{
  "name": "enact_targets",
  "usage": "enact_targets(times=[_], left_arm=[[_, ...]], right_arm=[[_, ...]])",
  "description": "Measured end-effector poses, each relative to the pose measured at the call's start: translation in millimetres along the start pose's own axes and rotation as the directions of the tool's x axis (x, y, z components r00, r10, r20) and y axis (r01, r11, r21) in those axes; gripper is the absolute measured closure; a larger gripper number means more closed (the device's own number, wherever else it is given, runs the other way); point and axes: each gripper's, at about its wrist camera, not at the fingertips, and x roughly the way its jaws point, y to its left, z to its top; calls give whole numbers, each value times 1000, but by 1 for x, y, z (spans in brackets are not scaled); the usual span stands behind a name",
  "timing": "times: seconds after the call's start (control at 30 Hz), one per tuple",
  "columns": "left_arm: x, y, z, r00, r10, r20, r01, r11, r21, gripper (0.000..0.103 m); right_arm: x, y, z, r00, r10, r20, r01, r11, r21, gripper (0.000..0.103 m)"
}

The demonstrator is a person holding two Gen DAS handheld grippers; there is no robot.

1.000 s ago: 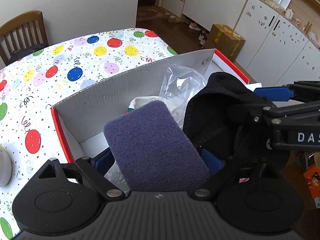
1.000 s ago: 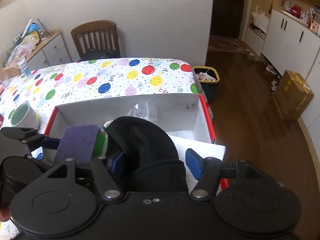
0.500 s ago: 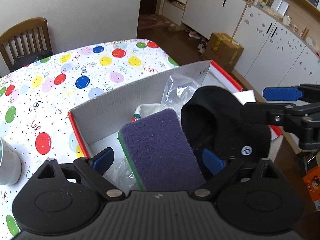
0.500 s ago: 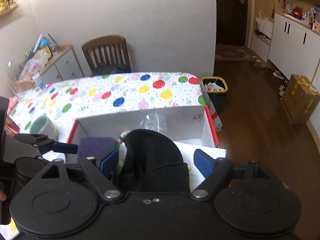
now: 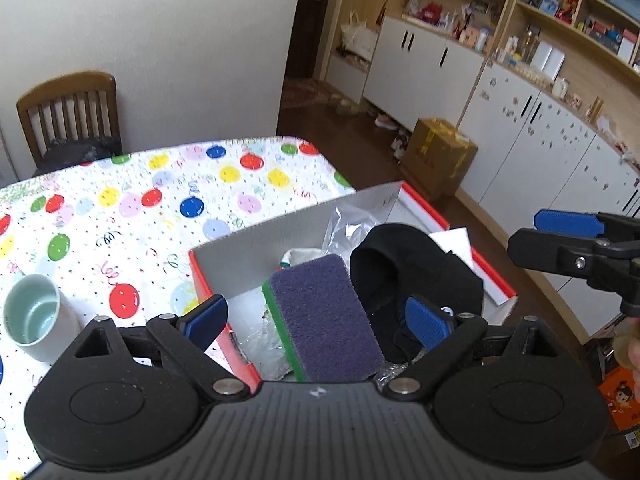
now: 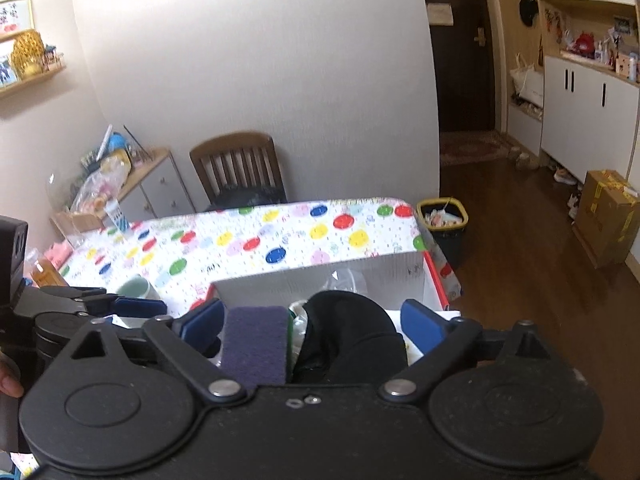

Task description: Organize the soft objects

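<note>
A red-edged white cardboard box (image 5: 280,236) stands at the table's near right corner. In it a purple scouring sponge with a green edge (image 5: 326,316) leans upright, a black cap (image 5: 416,276) lies to its right, and clear plastic (image 5: 352,224) and a white cloth (image 5: 300,256) lie behind. My left gripper (image 5: 316,320) is open and empty above the box, its jaws wide on either side of the sponge. My right gripper (image 6: 312,320) is open and empty above the sponge (image 6: 256,344) and the cap (image 6: 352,332); it also shows in the left wrist view (image 5: 568,224).
A pale green mug (image 5: 34,316) stands left of the box on the balloon-print tablecloth (image 5: 140,200). A wooden chair (image 6: 236,168) is at the far end. A yellow-rimmed bin (image 6: 442,216) and a cardboard carton (image 6: 608,216) sit on the floor to the right.
Both grippers have opened and drawn up and back from the box. The sponge and the black cap, held a second ago, now rest in the box.
</note>
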Motion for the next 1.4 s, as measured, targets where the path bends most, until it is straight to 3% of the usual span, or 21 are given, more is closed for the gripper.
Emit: enact_targets(times=[0.2,0.5,0.93,1.4], left_arm=[[-32,5,-4,998,-8,55,6,1000,21,7],[-70,3,-24,992,2,128,-12,997,76,2],[-107,4,-51,986,-40,164,21,993,117,2],[-130,2,-70,976,-67,209,40,991,130,2]], right_arm=[[-21,11,-13,998,-6,66,4,1000,28,2],[-42,38,-39,986,-90,141,86,996,37,0],[-71,70,-71,977,-105,184,93,993,72,0],[-80,85,-84,975,-121,187,102,989,106,0]])
